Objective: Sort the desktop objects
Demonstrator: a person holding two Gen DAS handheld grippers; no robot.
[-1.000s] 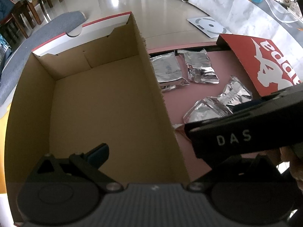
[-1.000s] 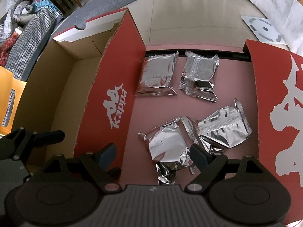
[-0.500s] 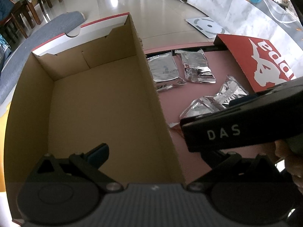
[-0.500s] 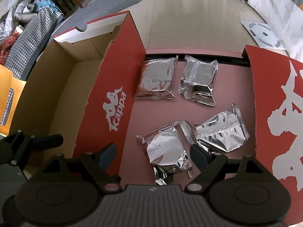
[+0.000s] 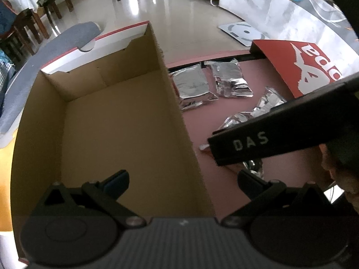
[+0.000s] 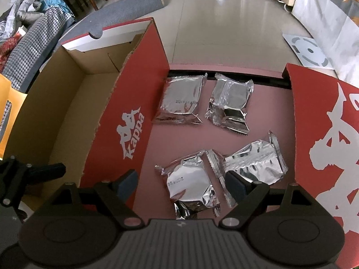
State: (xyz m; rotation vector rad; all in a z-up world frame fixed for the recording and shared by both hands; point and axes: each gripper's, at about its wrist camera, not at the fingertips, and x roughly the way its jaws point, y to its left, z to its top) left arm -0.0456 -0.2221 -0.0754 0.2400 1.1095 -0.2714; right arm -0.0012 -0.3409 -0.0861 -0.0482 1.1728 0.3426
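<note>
Four crinkled silver foil packets are seen on the pink desktop (image 6: 264, 103), between the open red cardboard box (image 6: 125, 121) and a red lid (image 6: 323, 134). The nearest packet (image 6: 190, 181) lies directly ahead of the right gripper (image 6: 180, 182), framed by its parted, empty jaws, long axis running away from it. The left gripper (image 5: 182, 180), also spread and empty, is held over the box interior, farther off.

light: daylight, glare on floor (image 6: 224, 11) | shadows: soft | edges: fisheye-bent, dark corners | focus: sharp
</note>
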